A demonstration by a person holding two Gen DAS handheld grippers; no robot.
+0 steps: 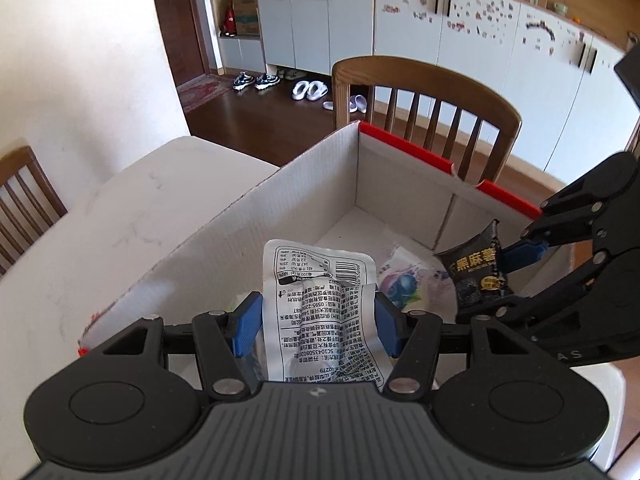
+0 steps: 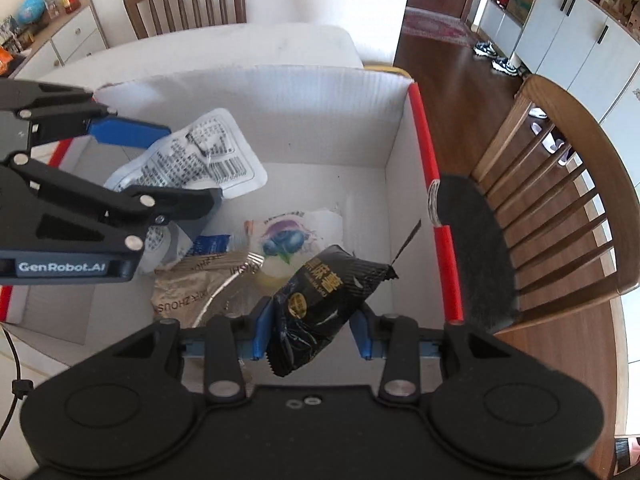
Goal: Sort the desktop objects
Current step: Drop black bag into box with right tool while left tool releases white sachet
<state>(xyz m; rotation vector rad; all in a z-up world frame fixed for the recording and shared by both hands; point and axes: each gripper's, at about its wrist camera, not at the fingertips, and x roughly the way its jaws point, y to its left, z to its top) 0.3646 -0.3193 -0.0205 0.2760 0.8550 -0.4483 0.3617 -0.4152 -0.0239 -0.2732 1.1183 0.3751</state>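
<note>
A white cardboard box (image 1: 312, 184) with red edges stands on the white table; its wall also shows in the right wrist view (image 2: 320, 120). My left gripper (image 1: 316, 322) is shut on a silver snack packet with black print (image 1: 320, 300), held over the box's near left part. My right gripper (image 2: 312, 328) is shut on a black snack packet with gold lettering (image 2: 320, 304), held over the box. In the left wrist view the right gripper (image 1: 500, 280) and black packet (image 1: 478, 276) hang at the right. The left gripper (image 2: 176, 168) and silver packet (image 2: 212, 152) show upper left in the right wrist view.
On the box floor lie a blueberry-print wrapper (image 2: 288, 236), a tan crumpled packet (image 2: 192, 284) and a small blue packet (image 2: 212, 244). Wooden chairs (image 1: 432, 112) (image 2: 188, 0) stand beyond the table. A thin black cable (image 2: 12, 364) hangs at the near left.
</note>
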